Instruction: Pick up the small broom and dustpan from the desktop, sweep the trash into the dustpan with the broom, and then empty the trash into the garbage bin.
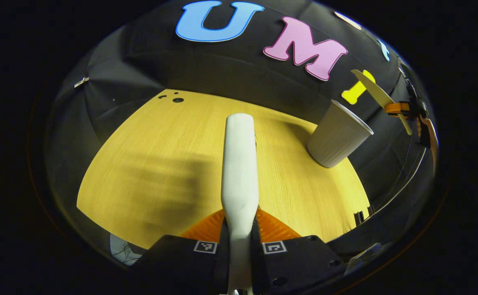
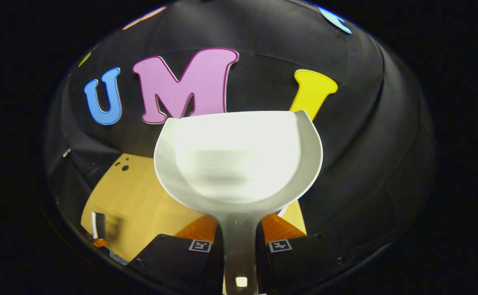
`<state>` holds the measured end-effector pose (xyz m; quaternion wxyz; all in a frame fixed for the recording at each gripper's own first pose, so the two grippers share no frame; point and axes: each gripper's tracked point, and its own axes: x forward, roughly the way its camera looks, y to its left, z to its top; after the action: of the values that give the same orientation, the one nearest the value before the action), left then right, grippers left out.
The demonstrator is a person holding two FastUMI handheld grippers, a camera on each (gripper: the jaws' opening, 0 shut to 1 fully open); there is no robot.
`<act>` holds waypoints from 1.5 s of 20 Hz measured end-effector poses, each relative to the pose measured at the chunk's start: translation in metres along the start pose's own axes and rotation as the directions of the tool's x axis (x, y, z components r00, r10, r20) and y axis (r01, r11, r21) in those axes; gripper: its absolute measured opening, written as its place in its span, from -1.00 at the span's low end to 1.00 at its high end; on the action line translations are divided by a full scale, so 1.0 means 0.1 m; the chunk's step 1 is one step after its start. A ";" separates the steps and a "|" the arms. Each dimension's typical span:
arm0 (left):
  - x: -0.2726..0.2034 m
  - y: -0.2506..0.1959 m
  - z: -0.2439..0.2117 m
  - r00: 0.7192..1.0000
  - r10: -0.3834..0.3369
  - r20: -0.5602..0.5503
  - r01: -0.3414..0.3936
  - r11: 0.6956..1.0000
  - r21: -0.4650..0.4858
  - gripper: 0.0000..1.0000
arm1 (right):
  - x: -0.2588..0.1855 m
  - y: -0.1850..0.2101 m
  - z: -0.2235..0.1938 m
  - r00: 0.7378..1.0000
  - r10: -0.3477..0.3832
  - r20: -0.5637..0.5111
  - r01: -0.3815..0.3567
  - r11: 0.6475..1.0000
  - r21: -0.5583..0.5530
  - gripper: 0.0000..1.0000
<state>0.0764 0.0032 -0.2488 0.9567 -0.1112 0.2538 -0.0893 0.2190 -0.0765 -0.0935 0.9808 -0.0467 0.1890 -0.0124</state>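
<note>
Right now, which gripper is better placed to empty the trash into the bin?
Right. Its fingers are closed on the dustpan handle, with the pan lifted above the table. The left gripper holds the broom; the paper cup bin stands near it.

The left gripper (image 1: 239,229) points forward and down, its two fingers closed tight on a white handle (image 1: 239,172). The right gripper (image 2: 239,241) is raised and roughly level, it seems, its fingers clamped on another handle (image 2: 239,246).
</note>
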 end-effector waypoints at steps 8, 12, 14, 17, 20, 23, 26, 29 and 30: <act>0.14 0.09 0.00 0.999 0.041 0.000 -0.041 0.999 0.014 -0.49 | -0.18 1.20 -0.14 0.976 0.219 -0.011 -0.219 0.974 -0.053 -0.29; 0.24 0.22 0.02 0.998 0.061 -0.015 -0.061 0.998 0.036 -0.48 | -0.04 1.67 -0.45 0.957 0.281 -0.078 -0.288 0.952 -0.102 -0.30; 0.31 0.28 0.02 0.997 0.069 -0.026 -0.068 0.997 0.038 -0.50 | 0.17 1.91 -0.66 0.942 0.312 -0.125 -0.325 0.939 -0.109 -0.29; 0.44 0.42 0.01 0.995 0.093 -0.048 -0.090 0.994 0.056 -0.48 | 0.30 2.10 -1.04 0.926 0.325 -0.191 -0.350 0.930 -0.114 -0.34; 0.61 0.54 0.04 0.991 0.119 -0.068 -0.114 0.991 0.067 -0.48 | 0.39 2.34 -1.60 0.897 0.339 -0.284 -0.374 0.924 -0.078 -0.29; 0.79 0.65 0.03 0.987 0.131 -0.096 -0.123 0.988 0.090 -0.48 | 0.57 2.45 -2.07 0.874 0.328 -0.358 -0.372 0.927 -0.059 -0.23; 1.01 0.76 0.00 0.978 0.161 -0.131 -0.144 0.981 0.130 -0.48 | 0.78 2.45 -2.50 0.854 0.302 -0.424 -0.349 0.936 -0.036 -0.23; 1.20 0.83 0.00 0.966 0.198 -0.165 -0.169 0.970 0.173 -0.50 | 0.93 2.44 -2.91 0.826 0.290 -0.483 -0.323 0.946 0.015 -0.34; 1.25 0.82 0.01 0.962 0.209 -0.175 -0.175 0.966 0.191 -0.48 | 0.94 2.43 -2.99 0.822 0.281 -0.496 -0.313 0.950 0.020 -0.29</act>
<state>0.1934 0.0538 -0.3275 0.9376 0.0068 0.3465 -0.0281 0.1969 0.1354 -0.4282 0.8879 -0.0424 0.4378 0.1348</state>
